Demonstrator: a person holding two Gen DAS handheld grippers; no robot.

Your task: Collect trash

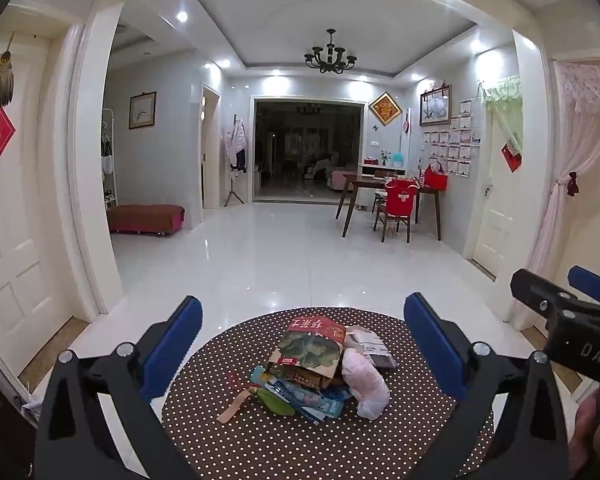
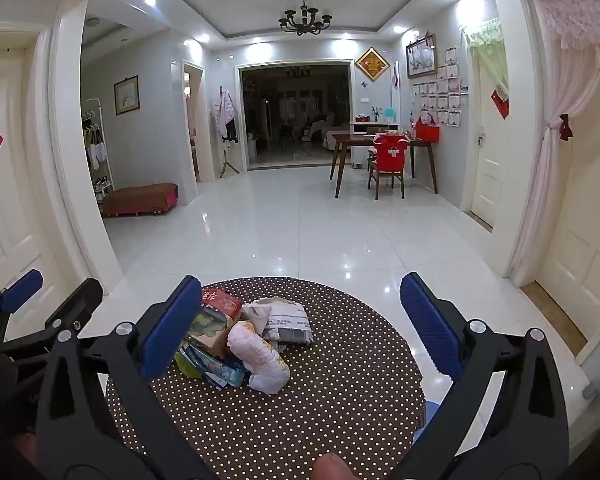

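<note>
Left claw [image 1: 302, 344] spread wide, nothing between its blue pads, hovering over the near edge of the desk [image 1: 260, 440]. Right claw [image 2: 300, 320] also spread wide and holding nothing, above the same desk. In the left wrist view the right claw pokes in from the right edge, beside and apart from the left one.

Desk is round, brown cloth with white dots. Trash pile [image 1: 316, 368] sits roughly mid-desk, all pieces touching or overlapping:
- cardboard snack box [image 1: 308, 350] with green/red print, tilted, resting on top of the flat packets
- blue and green flat wrappers [image 1: 300, 398] under the box, nearest edge of pile
- tan strip [image 1: 236, 404] sticking out left of the wrappers
- pink-white crumpled bag [image 1: 366, 380] right of the box
- grey-white printed mailer pouch [image 2: 290, 324] behind the pink bag

In the right wrist view the pile sits just right of the left finger, closer to it than to the right finger.

Beyond the desk: glossy white tile floor [image 1: 280, 248]. Farther right, a wooden dining table [image 1: 380, 184] with a chair [image 1: 396, 212] draped in red. Dark doorway [image 1: 308, 152] at the far wall.
</note>
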